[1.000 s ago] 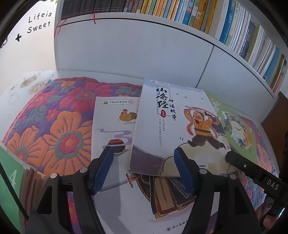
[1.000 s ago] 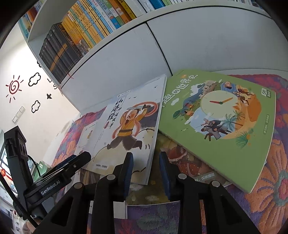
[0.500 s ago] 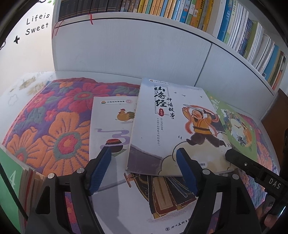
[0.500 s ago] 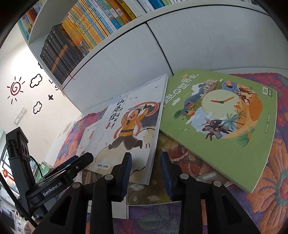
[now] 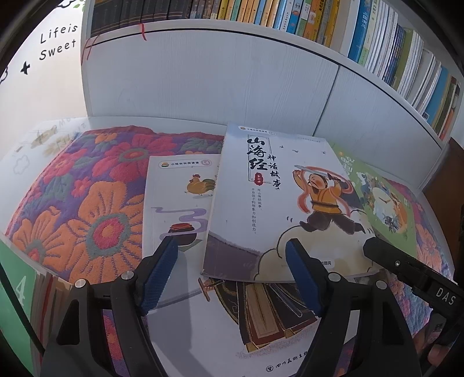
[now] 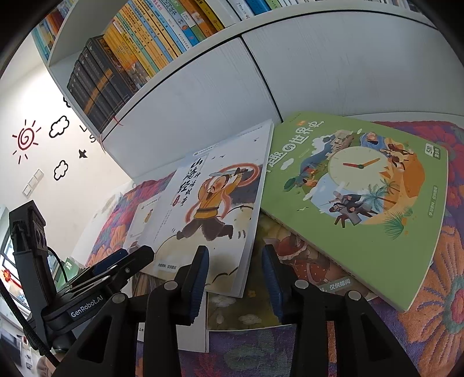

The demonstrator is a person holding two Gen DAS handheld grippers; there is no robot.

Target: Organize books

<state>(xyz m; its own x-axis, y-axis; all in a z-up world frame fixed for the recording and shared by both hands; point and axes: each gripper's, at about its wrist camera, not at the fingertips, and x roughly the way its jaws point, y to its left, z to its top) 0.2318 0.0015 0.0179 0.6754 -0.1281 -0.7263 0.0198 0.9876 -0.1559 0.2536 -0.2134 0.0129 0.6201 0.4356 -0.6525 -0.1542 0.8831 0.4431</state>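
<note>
Several picture books lie overlapping on a floral cloth (image 5: 87, 208). On top is a white book with a running figure (image 5: 278, 203) (image 6: 214, 208). Its left side overlaps a rooster book (image 5: 177, 197), and a book with a robed figure (image 5: 261, 313) lies under its near edge. A green clock book (image 6: 356, 197) (image 5: 382, 200) lies to the right. My left gripper (image 5: 230, 249) hovers open over the white book's near edge. My right gripper (image 6: 234, 252) hangs above that book's right corner; its jaws are opening and press on nothing.
A white cabinet front (image 5: 203, 81) rises right behind the cloth, with a packed bookshelf (image 5: 261, 17) above it. A wall with stickers (image 6: 58, 130) stands to the left. More book edges (image 5: 17, 290) show at the near left.
Both grippers' jaws have spread wider, the right one more clearly. Neither hand has shifted, and the books lie as before.
</note>
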